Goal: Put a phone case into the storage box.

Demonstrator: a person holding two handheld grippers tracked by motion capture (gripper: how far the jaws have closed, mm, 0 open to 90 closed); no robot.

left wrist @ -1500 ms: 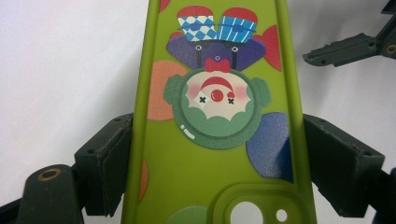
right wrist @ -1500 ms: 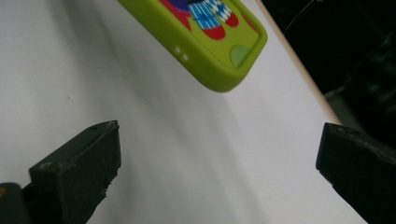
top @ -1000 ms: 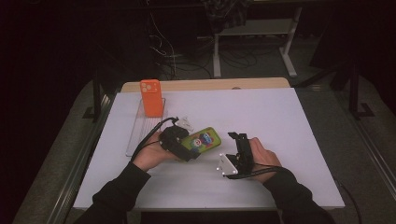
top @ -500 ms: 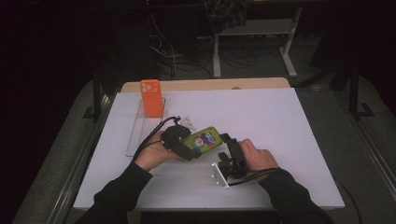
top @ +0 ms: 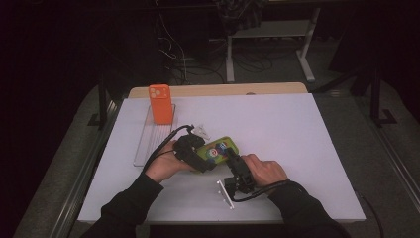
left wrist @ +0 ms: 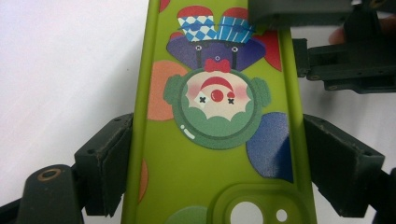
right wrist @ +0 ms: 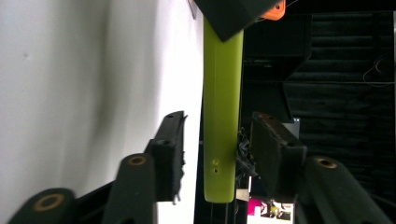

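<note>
No words, brand names or numbers can be read anywhere. The one printed mark is a picture: a cartoon clown face with a red nose, crosses for eyes, a green ruff and a blue-and-white chequered hat, set among coloured spots on the back of the lime-green silicone phone case point(left wrist: 219, 140). The plain orange phone case point(top: 161, 102) standing at the far side of the white table point(top: 297, 129) bears no lettering that shows

I count 2 phone cases: 1 green clown-printed silicone case point(top: 218, 150) and 1 plain orange case point(top: 161, 103), plus 1 clear plastic tray point(top: 148, 146).
</note>
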